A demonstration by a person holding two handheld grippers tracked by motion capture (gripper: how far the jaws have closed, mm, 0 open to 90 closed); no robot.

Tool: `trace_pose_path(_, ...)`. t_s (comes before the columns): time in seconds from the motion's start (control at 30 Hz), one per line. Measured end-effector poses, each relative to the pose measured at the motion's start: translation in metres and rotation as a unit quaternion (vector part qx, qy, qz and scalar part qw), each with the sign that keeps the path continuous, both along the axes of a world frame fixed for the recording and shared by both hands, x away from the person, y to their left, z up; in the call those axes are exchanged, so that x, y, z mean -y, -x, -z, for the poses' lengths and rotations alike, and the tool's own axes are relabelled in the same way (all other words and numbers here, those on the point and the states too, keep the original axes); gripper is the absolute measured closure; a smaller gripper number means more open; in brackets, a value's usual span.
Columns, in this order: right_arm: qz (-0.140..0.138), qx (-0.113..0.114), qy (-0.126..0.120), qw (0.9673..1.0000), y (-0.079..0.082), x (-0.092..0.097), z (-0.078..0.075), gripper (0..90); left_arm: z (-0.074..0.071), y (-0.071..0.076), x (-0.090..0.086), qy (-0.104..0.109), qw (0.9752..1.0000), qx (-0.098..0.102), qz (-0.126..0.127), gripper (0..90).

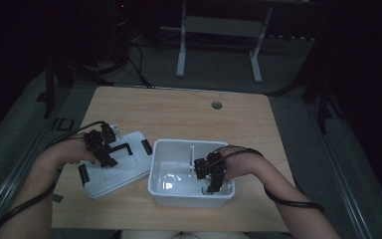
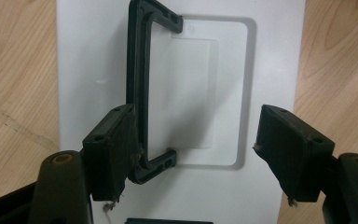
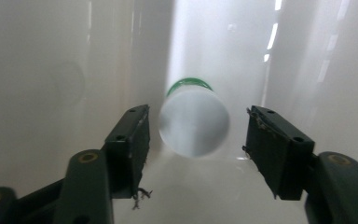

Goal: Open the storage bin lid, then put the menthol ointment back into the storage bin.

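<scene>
Small white-capped bottle set down in the bin's near-right corner, right jaws spread clear of it.

Bottle (image 3: 194, 122), white cap with a green band behind it, sits inside the white bin (image 1: 161, 191) near the table's front edge, cap facing the right gripper (image 1: 213, 188). Its jaws flank the cap with a gap on both sides, no grip. Best to open wider, then back straight out and up so neither pad nudges it. Left gripper (image 2: 193, 154) open over the lid (image 2: 93, 70) at the table's left side, one pad touching the black handle (image 2: 139, 84); keep it there.
</scene>
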State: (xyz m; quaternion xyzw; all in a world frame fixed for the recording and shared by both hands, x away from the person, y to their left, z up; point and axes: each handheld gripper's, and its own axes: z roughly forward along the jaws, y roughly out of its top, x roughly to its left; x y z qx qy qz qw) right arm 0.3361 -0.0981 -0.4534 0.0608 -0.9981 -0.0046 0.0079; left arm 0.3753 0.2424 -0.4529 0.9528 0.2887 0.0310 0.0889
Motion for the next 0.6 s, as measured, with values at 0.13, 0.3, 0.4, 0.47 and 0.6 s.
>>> trace_pose_path(0.13, -0.001, 0.013, -0.021, 0.9997, -0.001, 0.005, -0.014, 29.4, 0.000, 0.000, 0.000, 0.001, 1.0000, 0.001, -0.001, 29.1)
trace_pose_path(0.3, 0.004, 0.009, -0.049, 0.9987, -0.003, 0.012, -0.031, 19.4, -0.001, -0.001, -0.003, 0.015, 0.9998, -0.004, -0.009, 29.2)
trace_pose_path(0.4, 0.000, 0.015, -0.059, 0.9982, 0.001, 0.017, -0.042, 17.3, -0.001, -0.001, -0.005, 0.017, 0.9998, -0.001, -0.011, 29.3)
trace_pose_path(0.47, 0.000, 0.014, -0.063, 0.9979, 0.003, 0.018, -0.046, 17.3, -0.002, -0.001, -0.006, 0.020, 0.9998, 0.000, -0.009, 29.4)
trace_pose_path(0.6, -0.003, 0.034, -0.084, 0.9959, 0.009, 0.035, -0.070, 17.3, -0.003, -0.001, -0.007, 0.020, 0.9997, 0.007, -0.008, 30.9)
